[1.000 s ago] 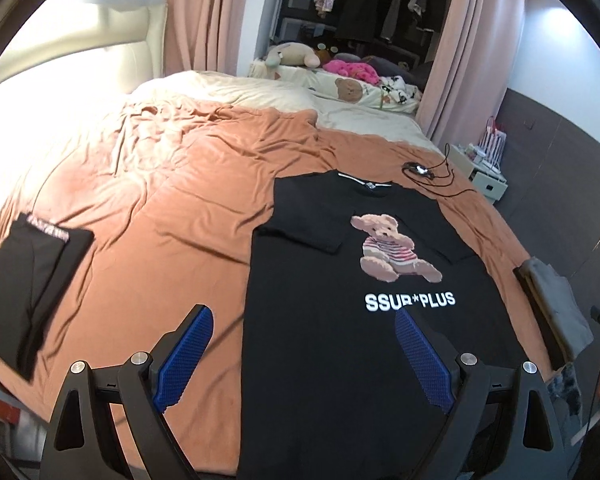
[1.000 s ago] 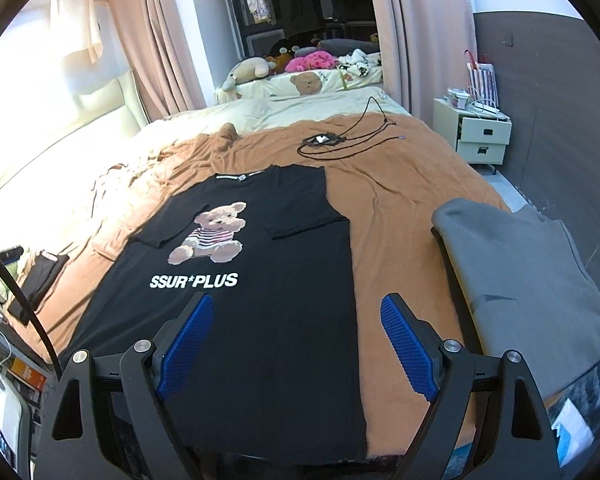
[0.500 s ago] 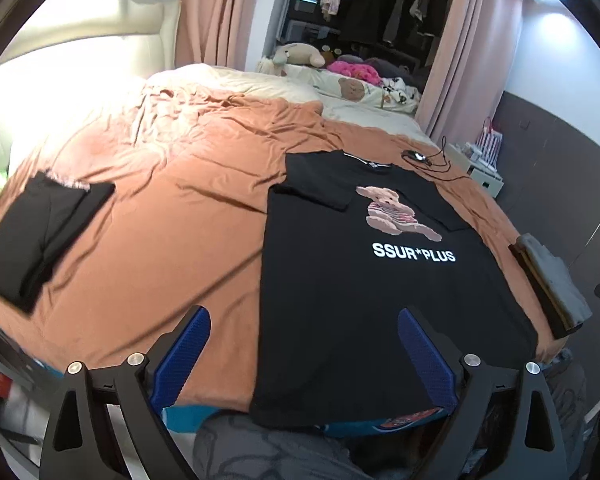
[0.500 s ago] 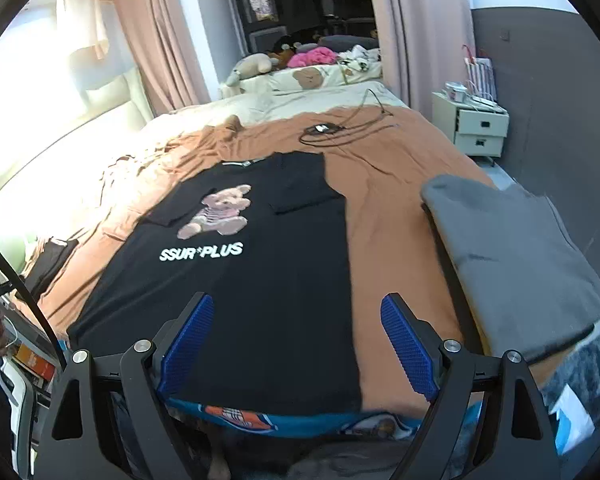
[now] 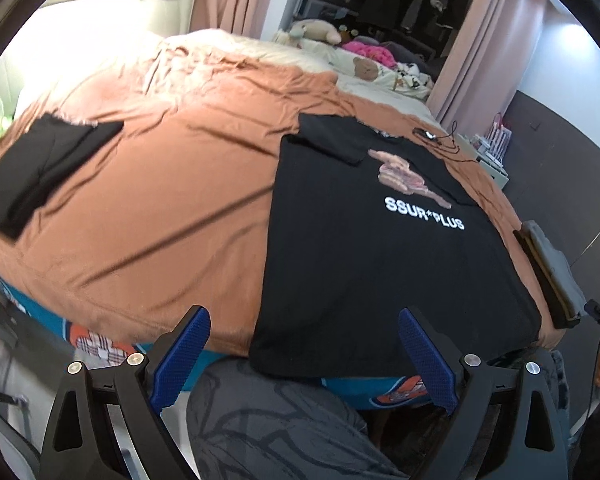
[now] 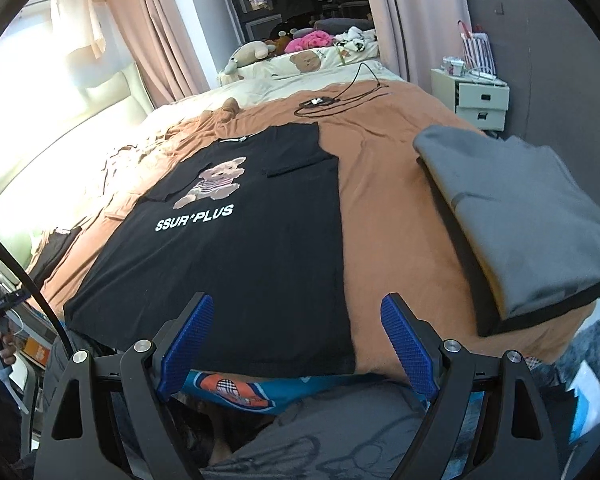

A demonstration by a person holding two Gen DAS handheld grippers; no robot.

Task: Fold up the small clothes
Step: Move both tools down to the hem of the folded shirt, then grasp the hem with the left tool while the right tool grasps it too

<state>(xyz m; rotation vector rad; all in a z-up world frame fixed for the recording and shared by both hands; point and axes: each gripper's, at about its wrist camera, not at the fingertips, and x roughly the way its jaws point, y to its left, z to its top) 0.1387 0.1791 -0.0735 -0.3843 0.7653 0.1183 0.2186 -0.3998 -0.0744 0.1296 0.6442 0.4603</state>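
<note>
Over the foot edge of the bed I hold both claws wide and empty, the black bear-print T-shirt [image 5: 380, 264] lying lengthwise ahead, its hem nearest, left gripper [image 5: 306, 360] and right gripper [image 6: 298, 344] facing its corners.

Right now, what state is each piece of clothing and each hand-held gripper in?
Black T-shirt: spread flat, sleeves folded in.
Grey garment: folded.
Black garment: folded.
Left hand-held gripper: open, empty.
Right hand-held gripper: open, empty.
</note>
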